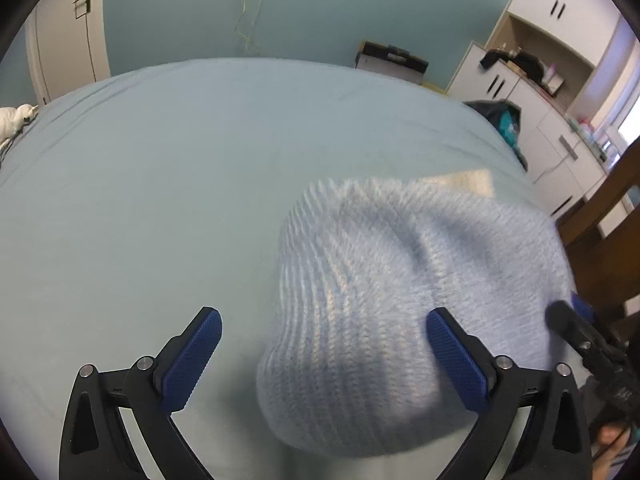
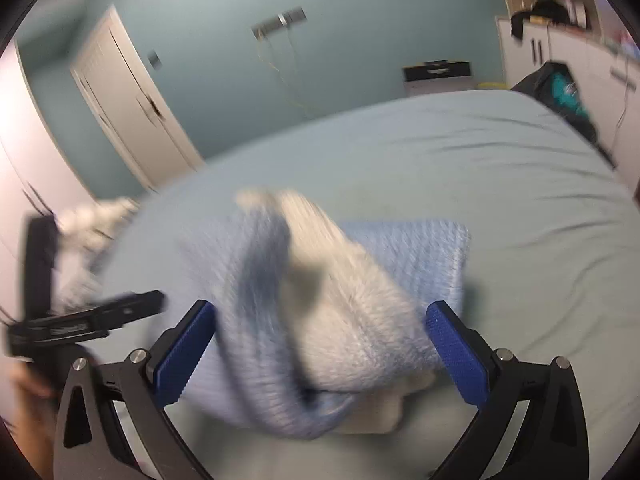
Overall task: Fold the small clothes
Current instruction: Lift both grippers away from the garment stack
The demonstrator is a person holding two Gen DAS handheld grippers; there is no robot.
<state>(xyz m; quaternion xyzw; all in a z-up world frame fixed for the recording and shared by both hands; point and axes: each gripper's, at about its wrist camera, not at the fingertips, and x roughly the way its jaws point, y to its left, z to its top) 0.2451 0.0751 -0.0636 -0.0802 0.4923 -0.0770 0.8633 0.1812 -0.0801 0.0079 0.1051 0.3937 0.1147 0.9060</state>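
While tilted bedward, both claws (left [image 1: 324, 344], right [image 2: 320, 338]) gape.

Ribbed fuzzy knit hat [image 1: 400, 300]; smooth cloth bedsheet [image 1: 160, 180].

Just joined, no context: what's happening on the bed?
A person with a gripper in each hand is folding a light blue knit garment on the bed. Both the left gripper and the right gripper are wide open around the knit, gripping nothing. It lies bunched, with its pale lining showing, not neatly folded.
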